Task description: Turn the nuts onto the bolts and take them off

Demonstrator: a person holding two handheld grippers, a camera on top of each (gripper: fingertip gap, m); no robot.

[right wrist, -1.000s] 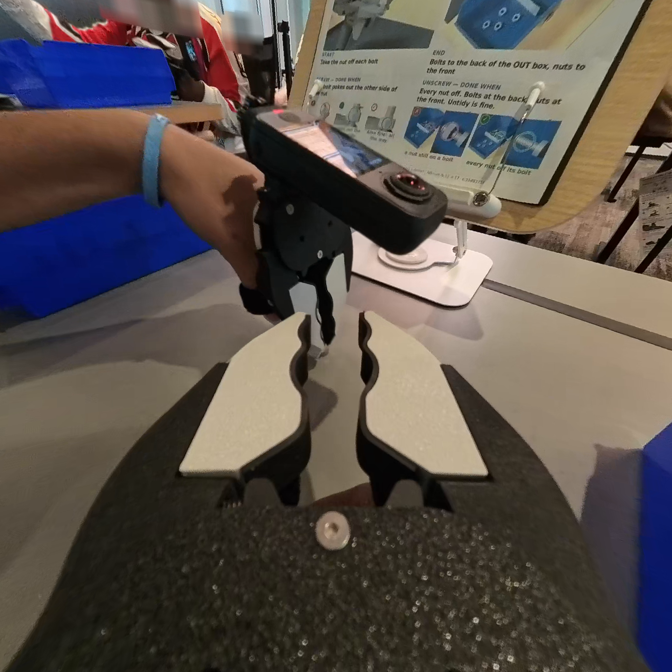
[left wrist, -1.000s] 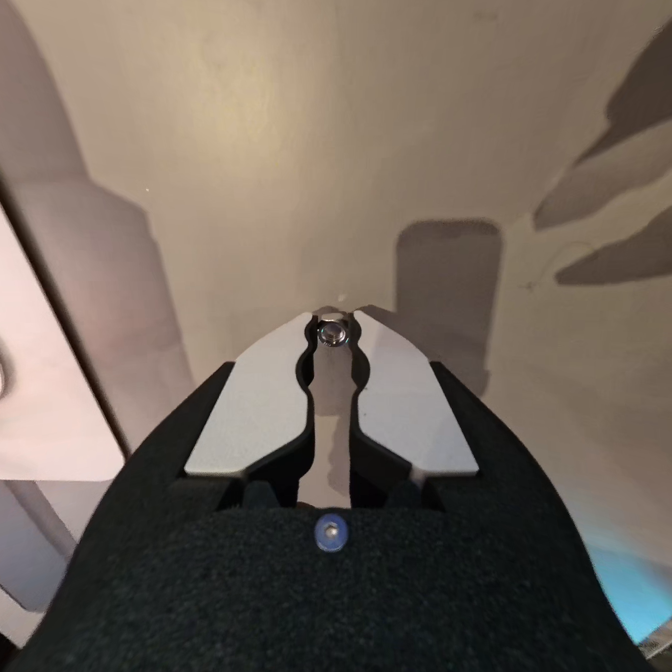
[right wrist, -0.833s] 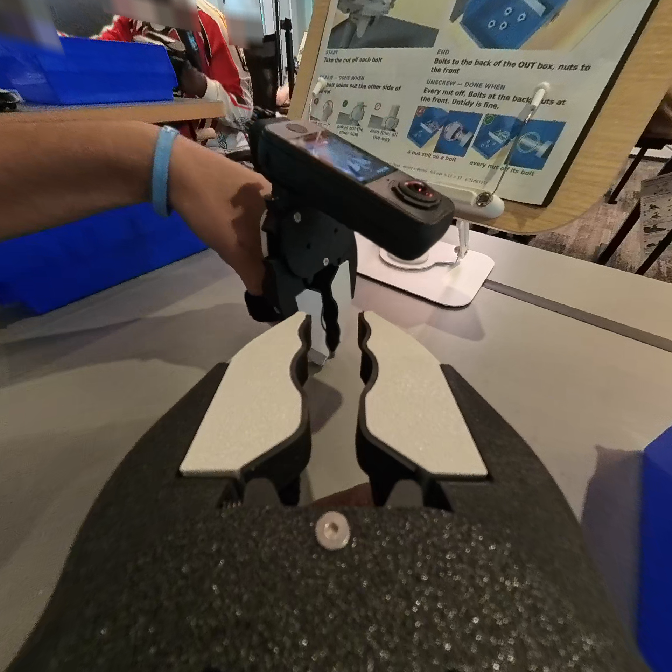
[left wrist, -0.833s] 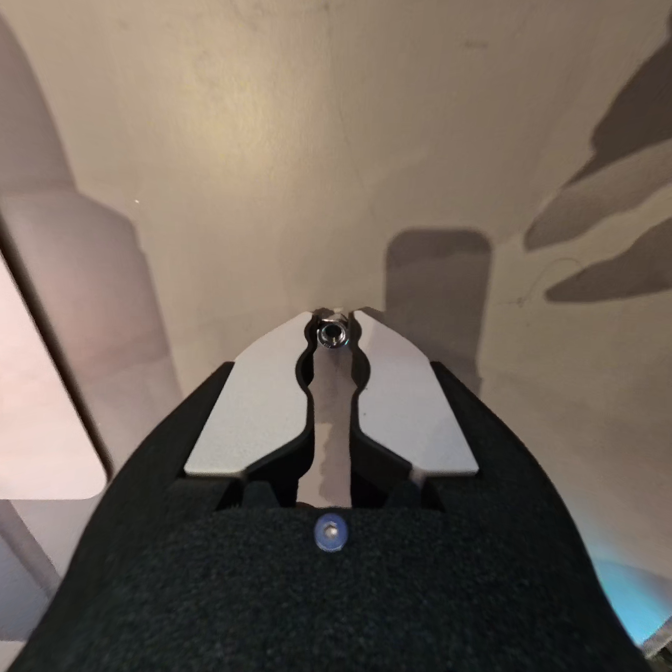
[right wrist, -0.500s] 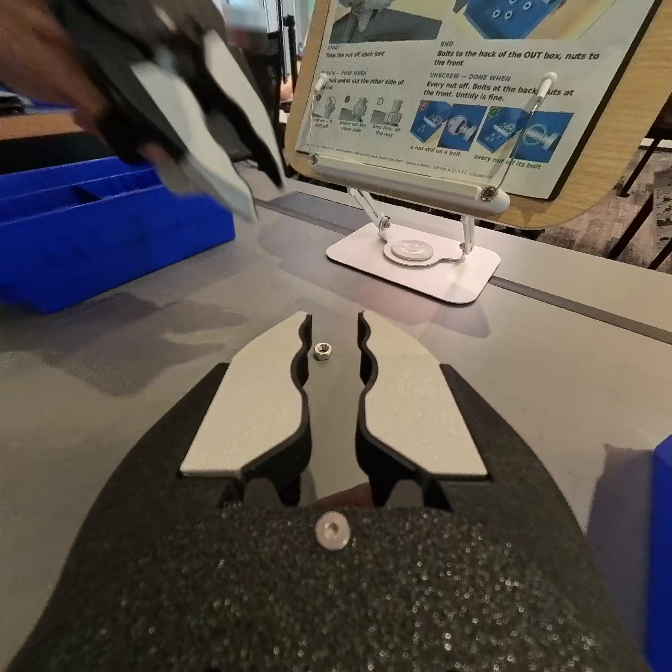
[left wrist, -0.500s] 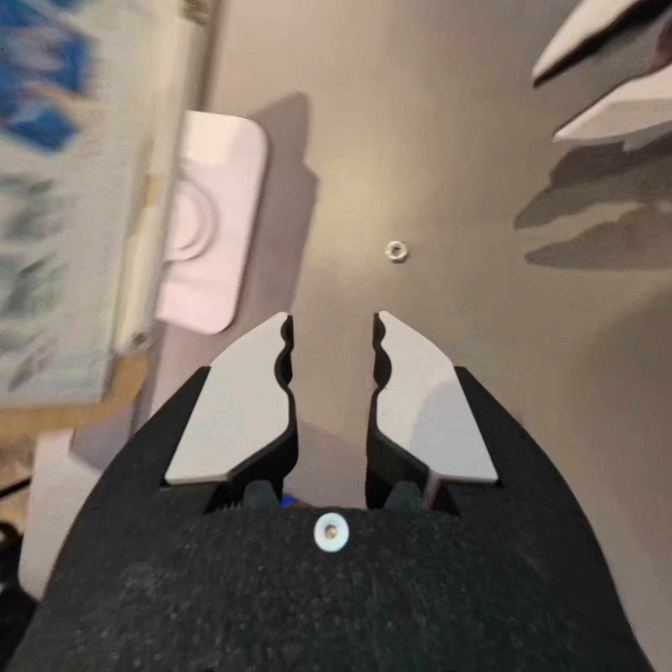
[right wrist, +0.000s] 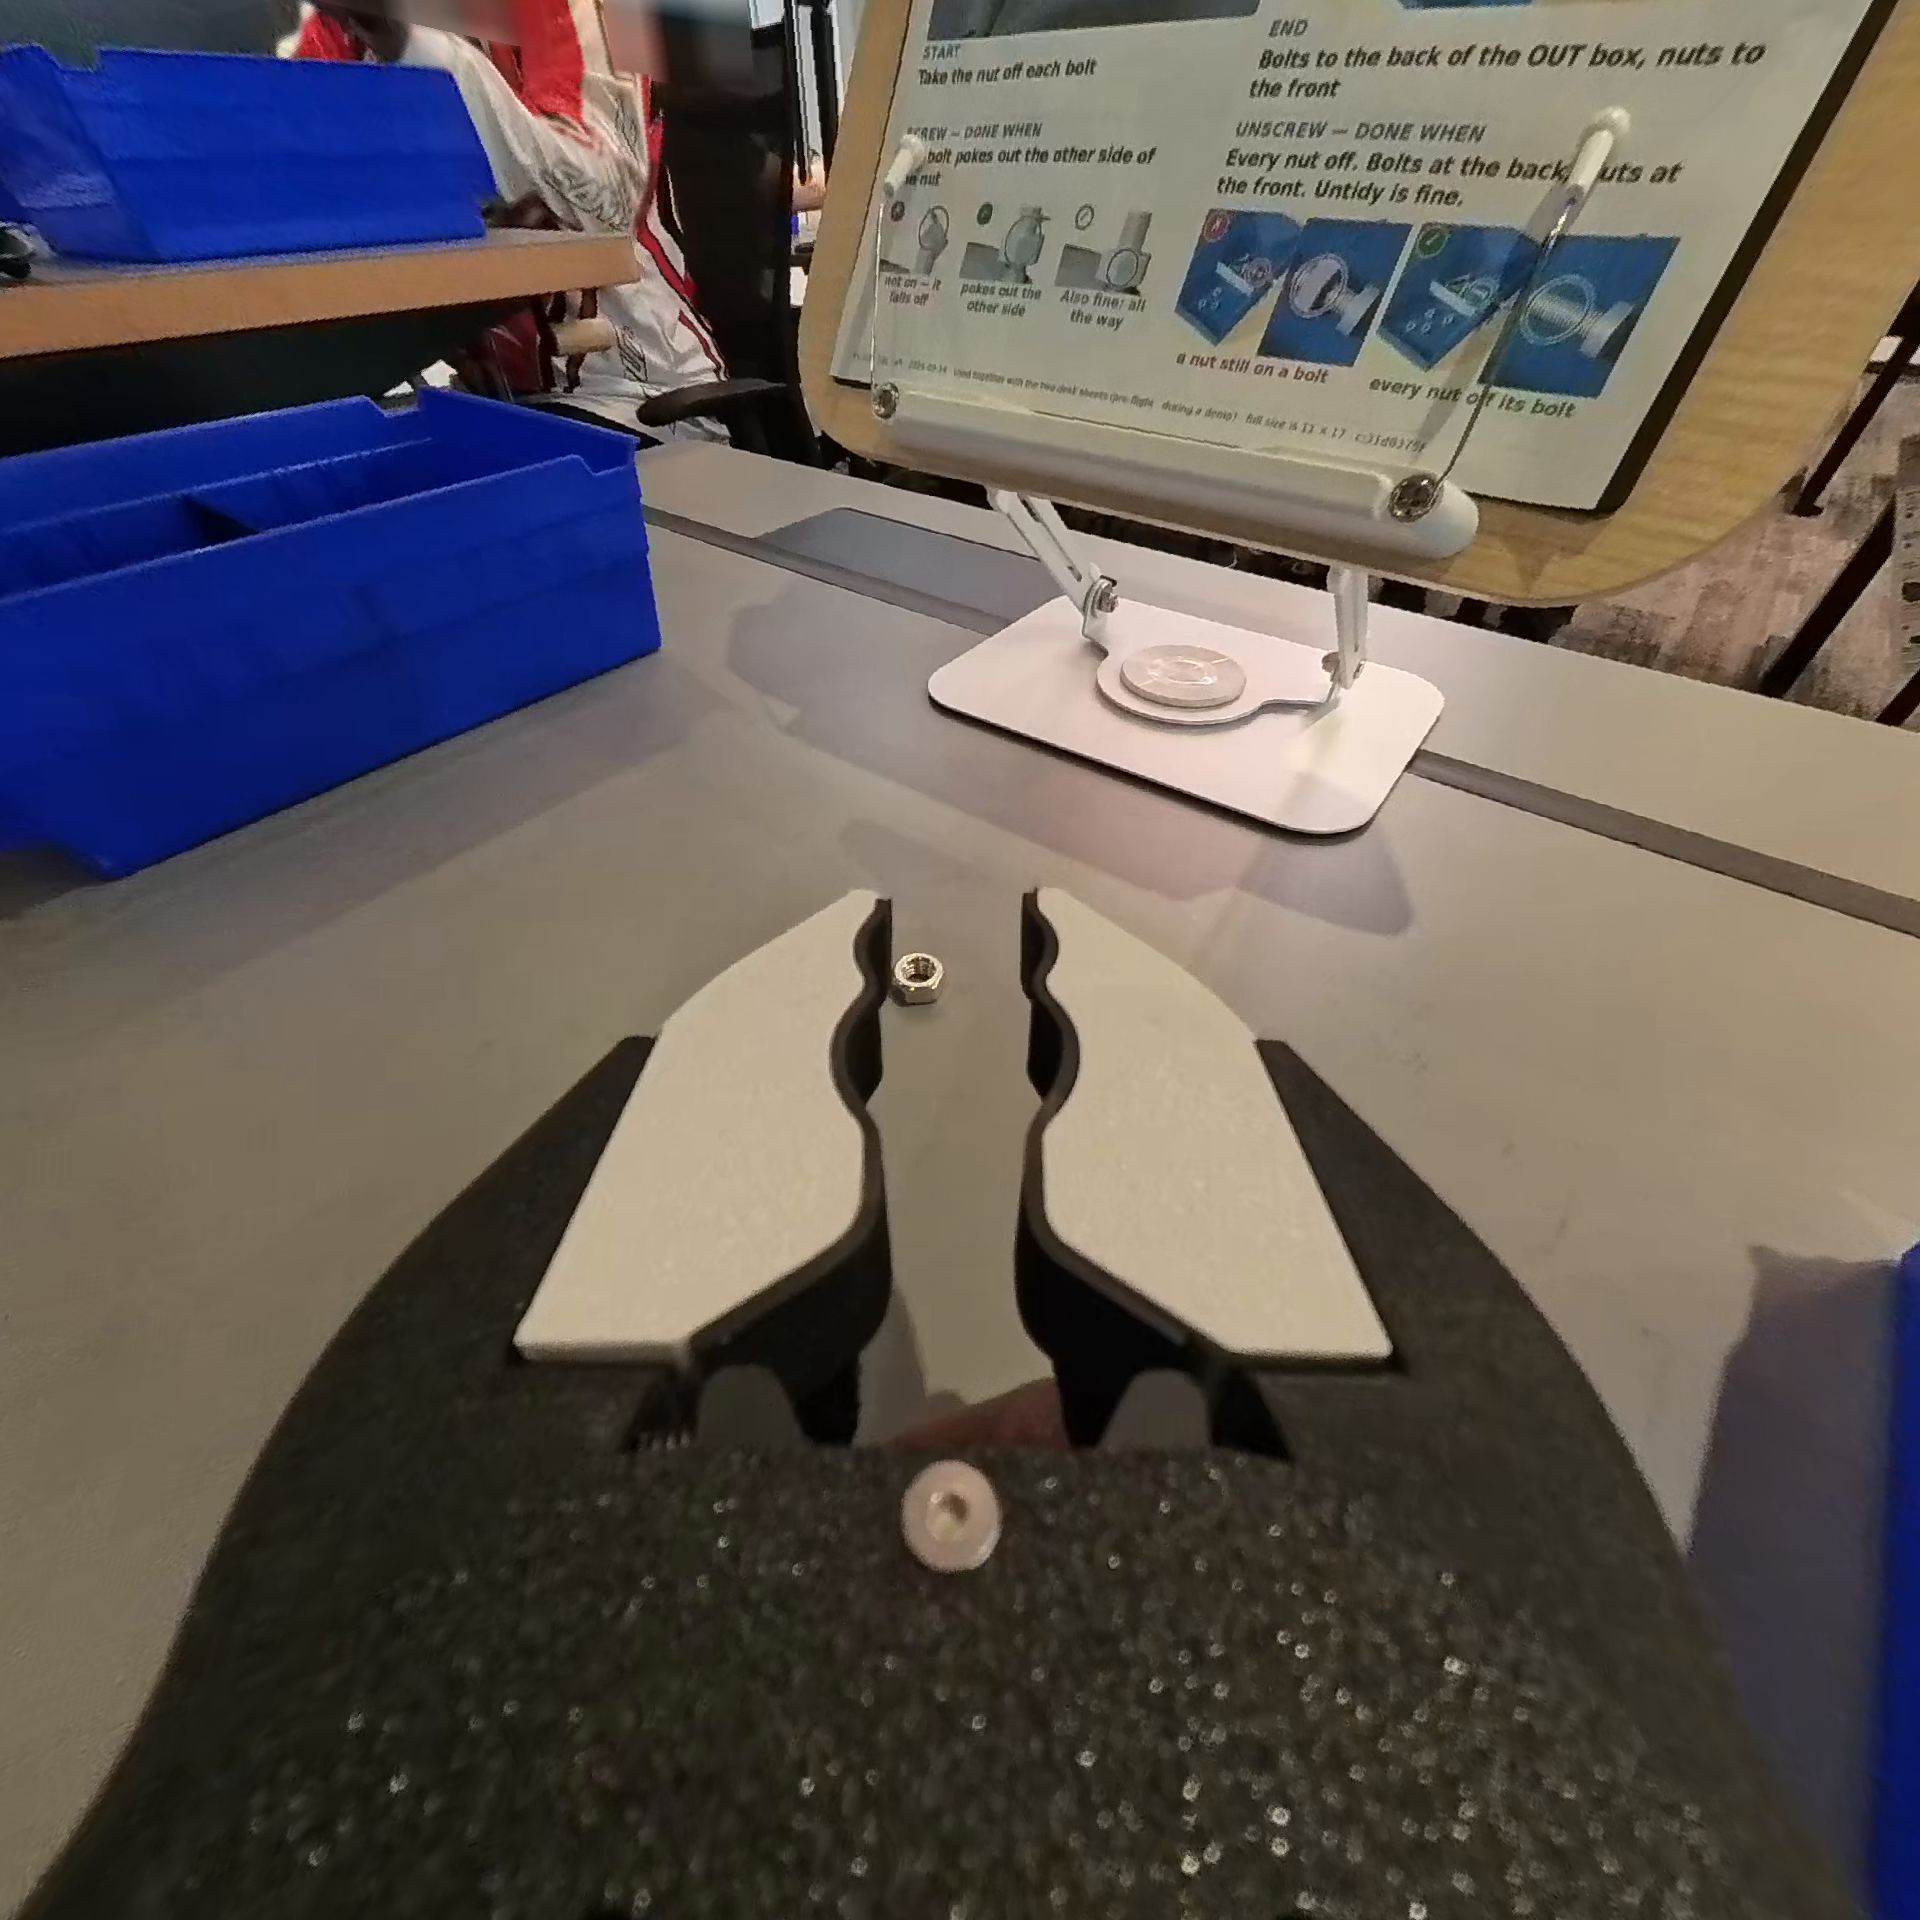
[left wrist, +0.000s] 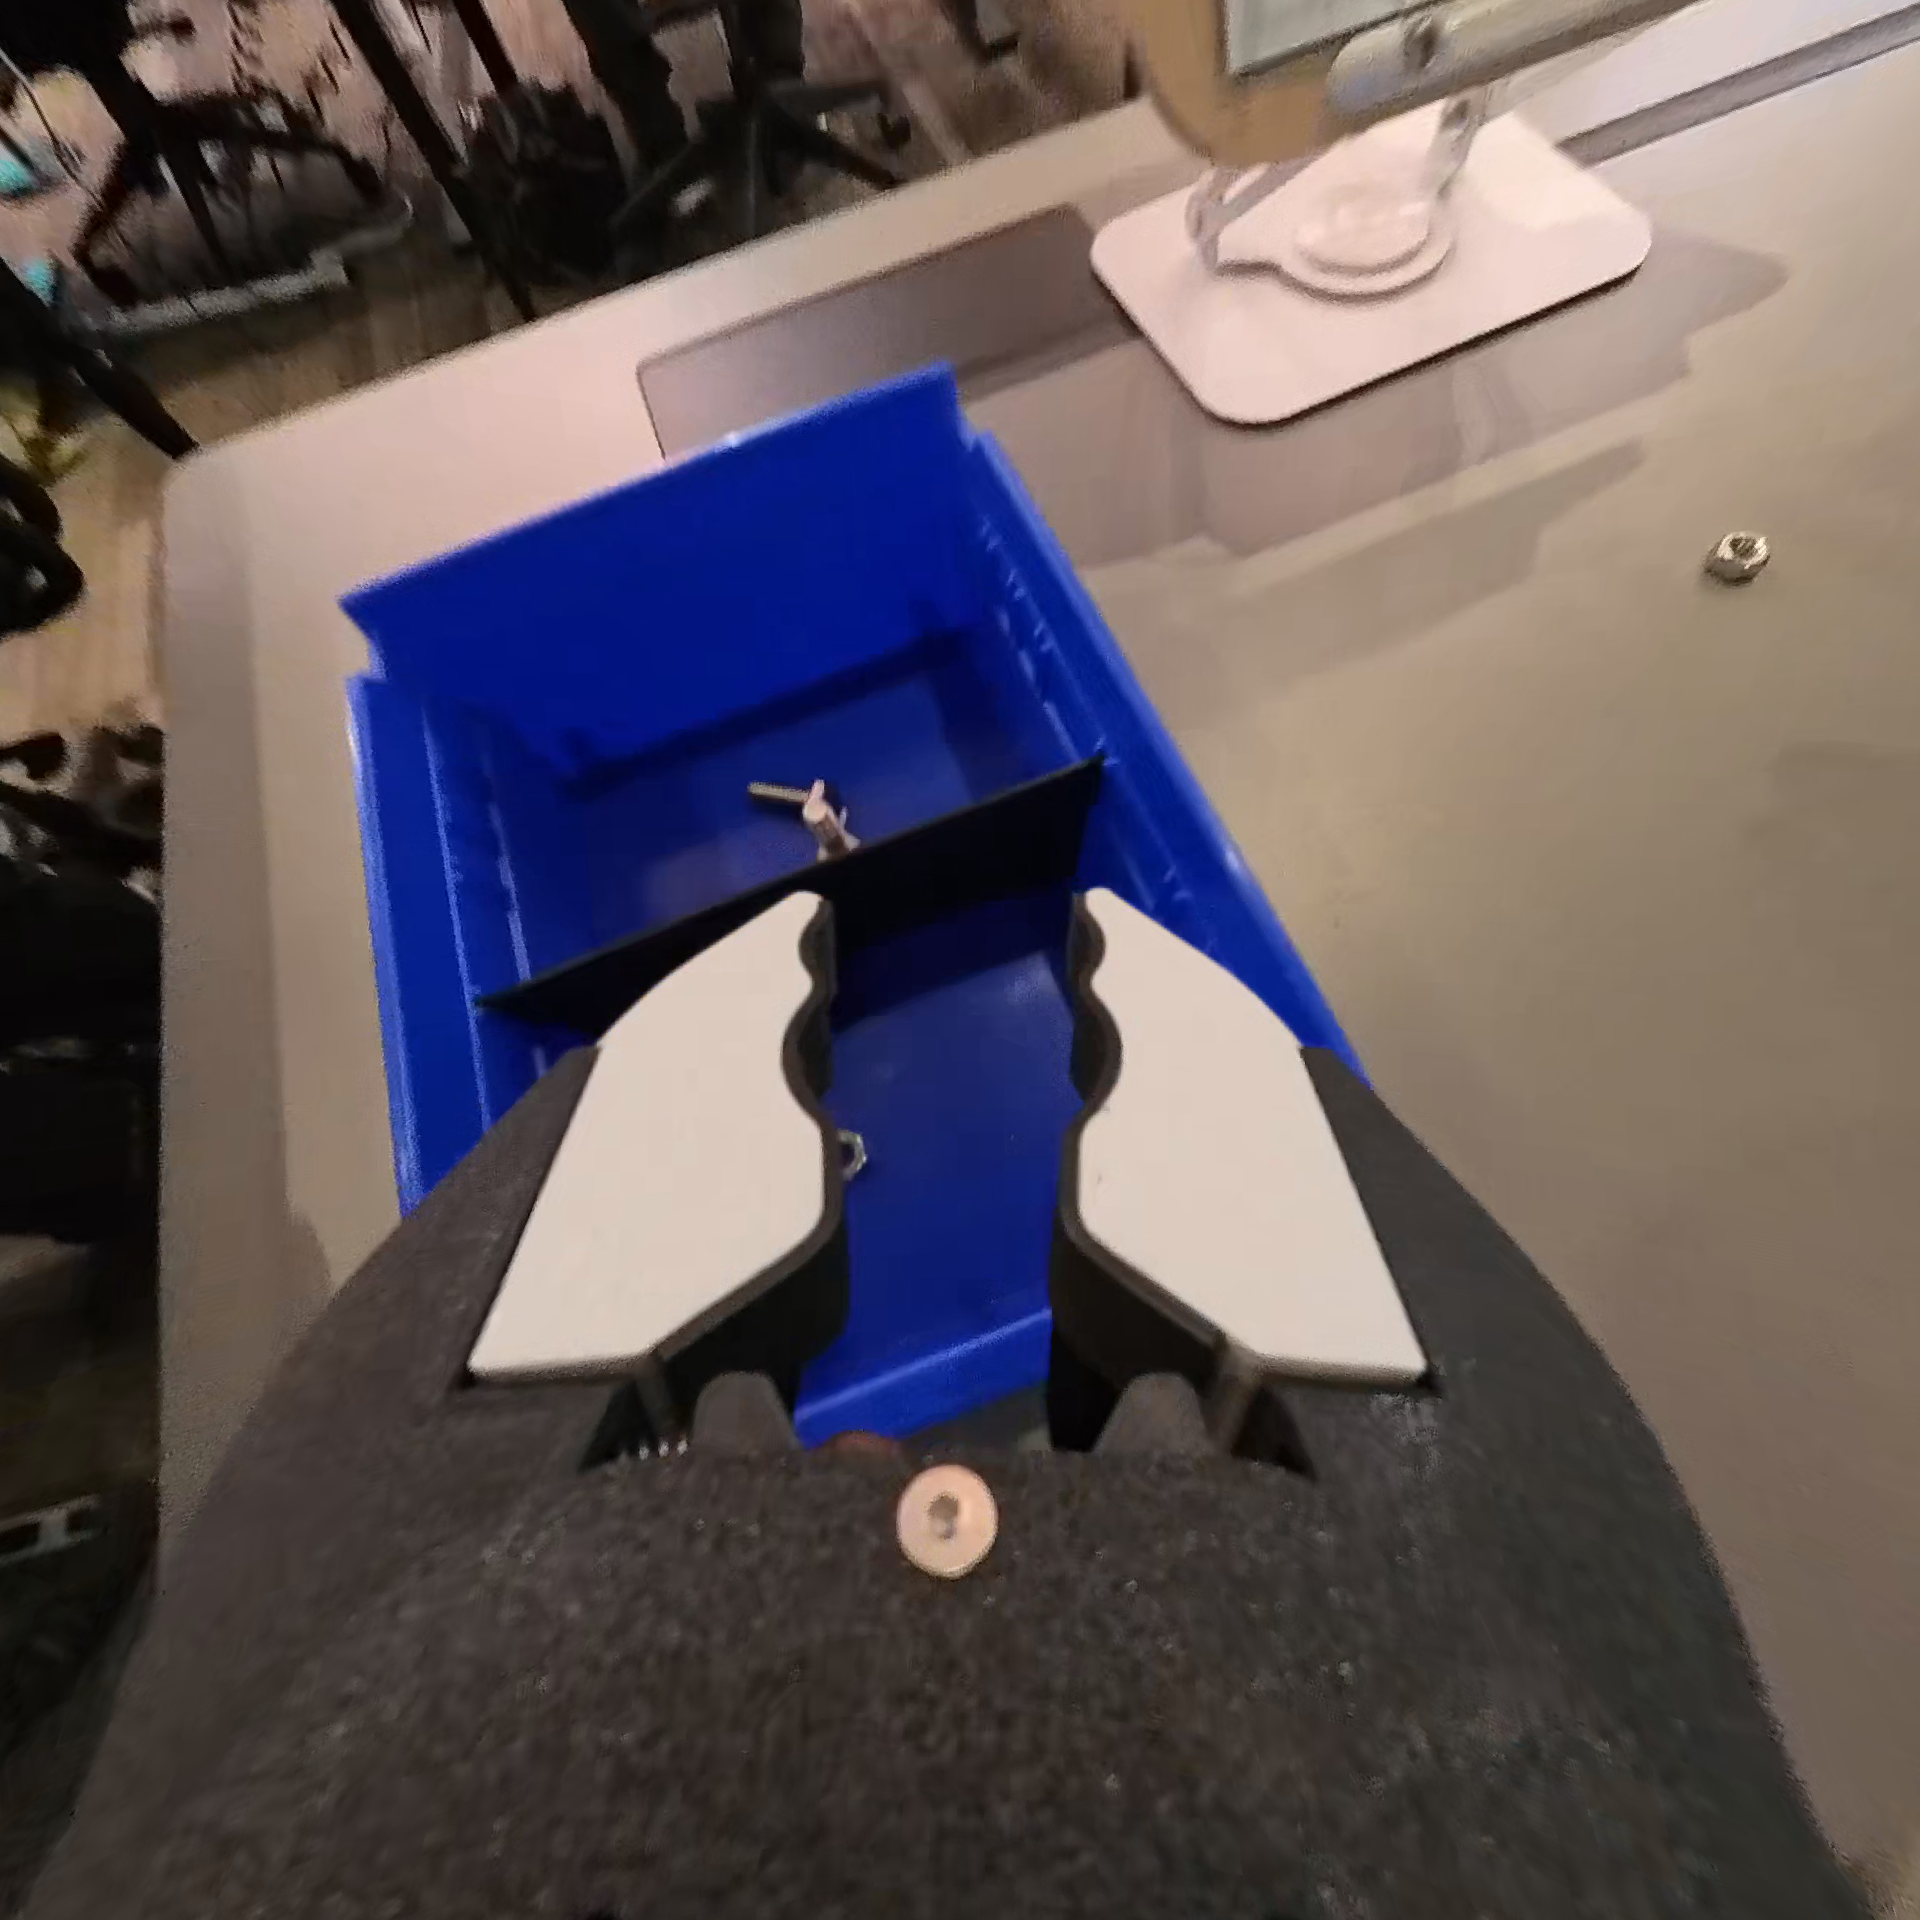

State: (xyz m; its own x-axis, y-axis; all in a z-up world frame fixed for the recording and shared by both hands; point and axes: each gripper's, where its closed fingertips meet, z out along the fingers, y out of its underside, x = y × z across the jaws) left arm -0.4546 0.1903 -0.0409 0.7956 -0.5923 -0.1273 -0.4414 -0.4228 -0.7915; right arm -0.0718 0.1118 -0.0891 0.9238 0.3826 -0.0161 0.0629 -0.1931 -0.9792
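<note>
A small silver nut (right wrist: 916,979) lies on the grey table (right wrist: 364,997), just inside the tips of my right gripper (right wrist: 956,914), nearer its left finger. That gripper is open, empty and low over the table. The same nut shows far right in the left wrist view (left wrist: 1737,556). My left gripper (left wrist: 951,914) is open and empty above a blue bin (left wrist: 727,582) with a black divider (left wrist: 935,862). Bolts (left wrist: 805,816) lie in the bin's far compartment. A nut (left wrist: 854,1151) lies in the near one, half hidden by my left finger.
An instruction board (right wrist: 1299,208) stands on a white stand base (right wrist: 1195,717) beyond the nut; the base also shows in the left wrist view (left wrist: 1371,260). The blue bin (right wrist: 312,623) sits to the left. A blue object (right wrist: 1907,1558) is at the right edge. A person sits behind. The tips of one gripper are about 40 cm away from the tips of the other.
My left gripper opened and let the nut go onto the table, then lifted and swung away to above the blue bin. My right gripper has stayed put and open.
</note>
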